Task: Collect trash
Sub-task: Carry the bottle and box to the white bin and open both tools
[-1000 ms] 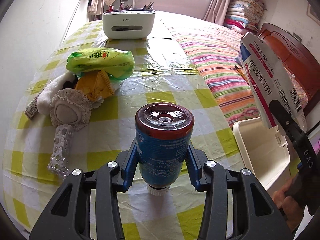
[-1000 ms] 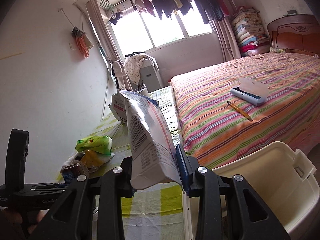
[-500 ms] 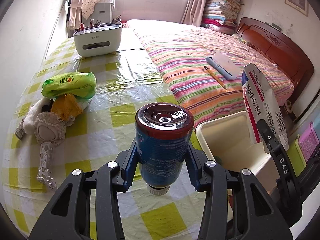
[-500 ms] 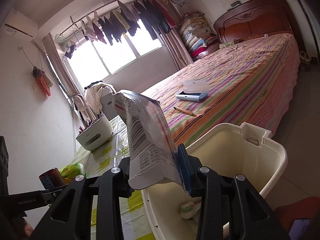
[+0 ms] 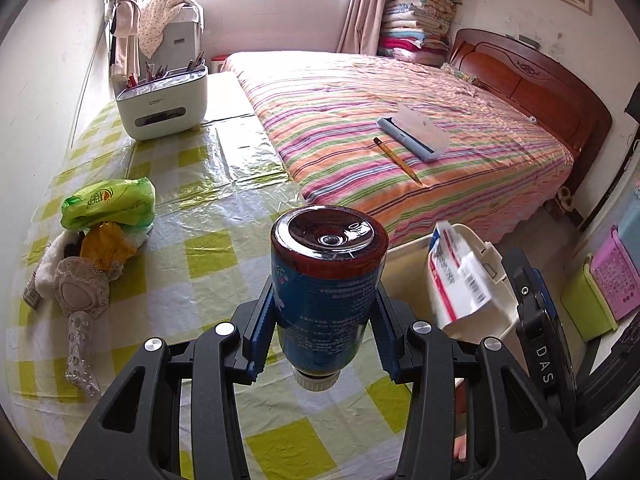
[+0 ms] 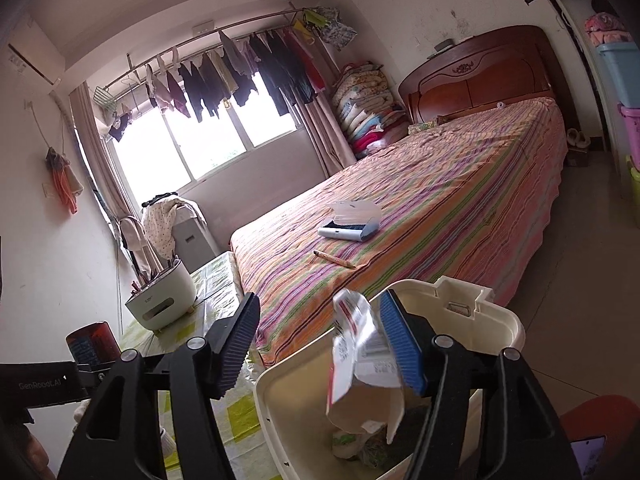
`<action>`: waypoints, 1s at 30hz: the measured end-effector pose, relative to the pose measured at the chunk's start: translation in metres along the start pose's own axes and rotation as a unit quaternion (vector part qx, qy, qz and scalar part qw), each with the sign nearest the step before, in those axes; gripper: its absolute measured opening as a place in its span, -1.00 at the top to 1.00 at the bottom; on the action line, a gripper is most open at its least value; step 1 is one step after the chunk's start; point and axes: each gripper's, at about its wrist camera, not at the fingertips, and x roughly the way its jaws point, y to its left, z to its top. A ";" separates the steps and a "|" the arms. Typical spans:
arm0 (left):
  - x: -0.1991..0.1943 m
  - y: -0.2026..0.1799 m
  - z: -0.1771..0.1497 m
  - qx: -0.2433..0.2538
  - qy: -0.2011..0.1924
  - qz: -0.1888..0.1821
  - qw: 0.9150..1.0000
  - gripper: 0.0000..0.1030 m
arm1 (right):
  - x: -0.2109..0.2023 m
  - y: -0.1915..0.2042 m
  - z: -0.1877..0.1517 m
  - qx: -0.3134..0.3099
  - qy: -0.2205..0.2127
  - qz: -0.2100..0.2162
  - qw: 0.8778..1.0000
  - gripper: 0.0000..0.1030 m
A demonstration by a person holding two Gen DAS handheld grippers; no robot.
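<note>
Checked tablecloth below; left gripper pinches inverted bottle. Right gripper jaws opening, carton between them beside right pad, over bin.

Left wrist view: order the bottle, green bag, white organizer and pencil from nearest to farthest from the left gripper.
1. Bottle, clamped in the left gripper.
2. Green bag, on the table, left.
3. Pencil, on the bed, right.
4. White organizer, table's far end; close to the pencil's rank.

Wrist views face bed; share bin.
</note>
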 end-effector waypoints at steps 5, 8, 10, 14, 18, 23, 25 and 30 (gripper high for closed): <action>0.005 -0.005 0.000 0.003 0.006 -0.005 1.000 0.18 | -0.002 -0.009 0.003 0.020 -0.009 0.003 1.000 -0.30; 0.008 -0.007 0.001 0.006 0.009 -0.006 1.000 0.18 | -0.004 -0.016 0.006 0.036 -0.019 0.002 0.999 -0.32; 0.010 -0.009 0.002 0.009 0.013 -0.010 1.000 0.18 | -0.007 -0.019 0.010 0.041 -0.029 -0.008 0.999 -0.34; 0.017 -0.015 0.004 0.011 0.023 -0.024 0.999 0.18 | -0.012 -0.029 0.018 0.054 -0.054 -0.027 0.997 -0.39; 0.026 -0.024 0.007 0.016 0.031 -0.038 0.999 0.18 | -0.011 -0.038 0.021 0.072 -0.054 -0.034 0.995 -0.40; 0.035 -0.039 0.012 0.024 0.038 -0.058 0.997 0.18 | -0.010 -0.038 0.020 0.072 -0.053 -0.034 0.995 -0.40; 0.039 -0.045 0.014 0.028 0.041 -0.064 0.997 0.18 | -0.011 -0.037 0.020 0.067 -0.055 -0.033 0.996 -0.40; 0.050 -0.058 0.016 0.037 0.049 -0.072 0.996 0.18 | -0.012 -0.045 0.021 0.079 -0.059 -0.036 0.994 -0.41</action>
